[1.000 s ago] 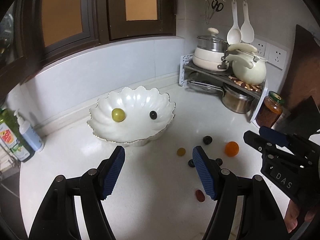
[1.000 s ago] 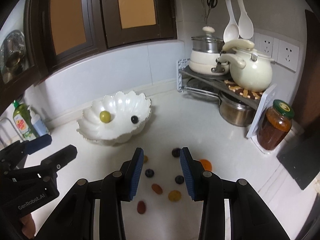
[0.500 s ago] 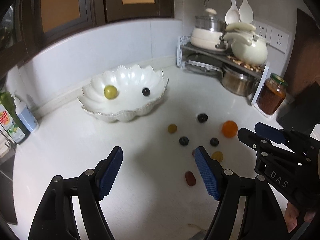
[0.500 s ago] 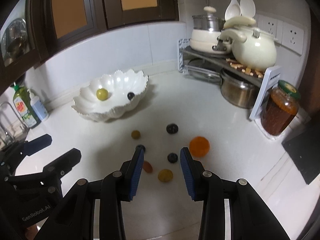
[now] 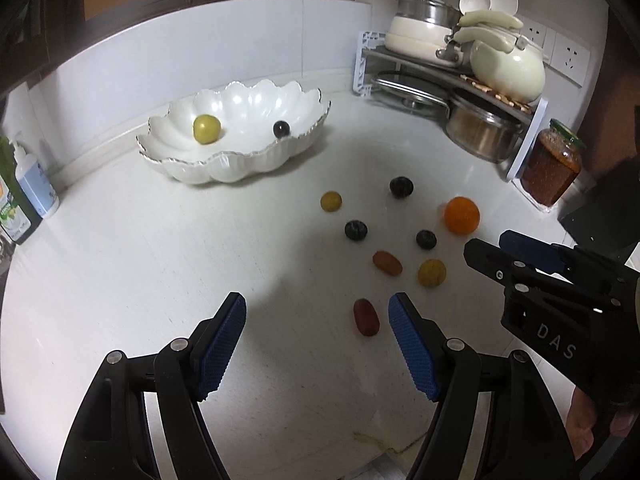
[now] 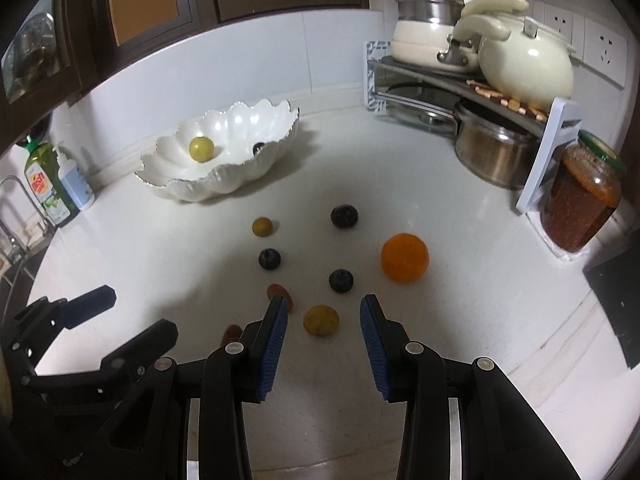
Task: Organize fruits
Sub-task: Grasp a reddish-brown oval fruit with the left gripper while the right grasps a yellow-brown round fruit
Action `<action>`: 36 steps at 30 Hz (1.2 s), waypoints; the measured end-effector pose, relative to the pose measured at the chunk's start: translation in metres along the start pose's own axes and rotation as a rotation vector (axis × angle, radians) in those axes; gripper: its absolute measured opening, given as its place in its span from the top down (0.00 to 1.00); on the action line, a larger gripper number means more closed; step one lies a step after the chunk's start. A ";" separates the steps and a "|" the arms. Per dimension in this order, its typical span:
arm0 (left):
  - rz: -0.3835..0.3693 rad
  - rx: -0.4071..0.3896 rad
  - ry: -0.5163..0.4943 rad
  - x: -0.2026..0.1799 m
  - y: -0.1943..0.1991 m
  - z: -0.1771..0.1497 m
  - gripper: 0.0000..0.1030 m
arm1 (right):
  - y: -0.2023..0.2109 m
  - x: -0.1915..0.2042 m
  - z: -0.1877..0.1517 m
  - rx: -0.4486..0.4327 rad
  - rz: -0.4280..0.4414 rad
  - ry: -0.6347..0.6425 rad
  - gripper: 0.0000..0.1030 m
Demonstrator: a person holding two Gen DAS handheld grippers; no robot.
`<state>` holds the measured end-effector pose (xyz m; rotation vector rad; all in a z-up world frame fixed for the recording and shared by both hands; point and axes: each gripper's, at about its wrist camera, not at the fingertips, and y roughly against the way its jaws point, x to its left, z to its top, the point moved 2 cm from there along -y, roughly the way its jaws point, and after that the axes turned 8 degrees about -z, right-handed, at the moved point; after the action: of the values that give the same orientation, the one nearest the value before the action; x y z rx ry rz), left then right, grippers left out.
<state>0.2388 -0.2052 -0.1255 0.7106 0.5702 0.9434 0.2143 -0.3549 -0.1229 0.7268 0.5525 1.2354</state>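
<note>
Blue-padded and spread apart, your right claw [image 6: 323, 334] hangs empty just above the white worktop [image 6: 460, 248], with a small yellow fruit [image 6: 321, 320] lying almost between its tips. That looks like the piece to take now. Lower until both pads flank its widest part, centre it, then close gently; it is round and will likely roll if one pad touches first. A reddish oval fruit [image 6: 280, 294] lies right beside the left pad, so come down straight to avoid nudging it.

Your left claw [image 5: 317, 310] is also open and holds nothing; a dark red oval fruit [image 5: 365, 317] lies just inside its right pad.

Farther out sit three dark berries [image 6: 341, 280], a second small yellow fruit [image 6: 262, 226] and an orange [image 6: 404, 257], all well apart.

Beyond them stands the white scalloped bowl [image 6: 192, 188], already holding a yellow-green fruit [image 6: 201, 149] and one dark berry [image 5: 281, 129]. Carry your pick over the rim and release low inside.
</note>
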 end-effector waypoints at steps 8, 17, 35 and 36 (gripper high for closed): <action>0.013 -0.021 -0.006 -0.006 -0.009 -0.011 0.31 | -0.017 -0.001 -0.008 0.030 0.018 0.008 0.62; 0.012 -0.020 -0.024 -0.013 -0.025 -0.020 0.37 | -0.033 -0.003 -0.016 0.062 0.032 0.014 0.62; -0.038 0.032 -0.021 -0.020 -0.056 -0.025 0.58 | -0.065 0.005 -0.016 0.105 0.062 0.046 0.62; -0.044 0.038 -0.021 -0.020 -0.058 -0.025 0.60 | -0.066 0.004 -0.016 0.108 0.063 0.045 0.62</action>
<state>0.2417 -0.2388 -0.1824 0.7385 0.5849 0.8848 0.2458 -0.3581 -0.1829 0.8141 0.6414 1.2904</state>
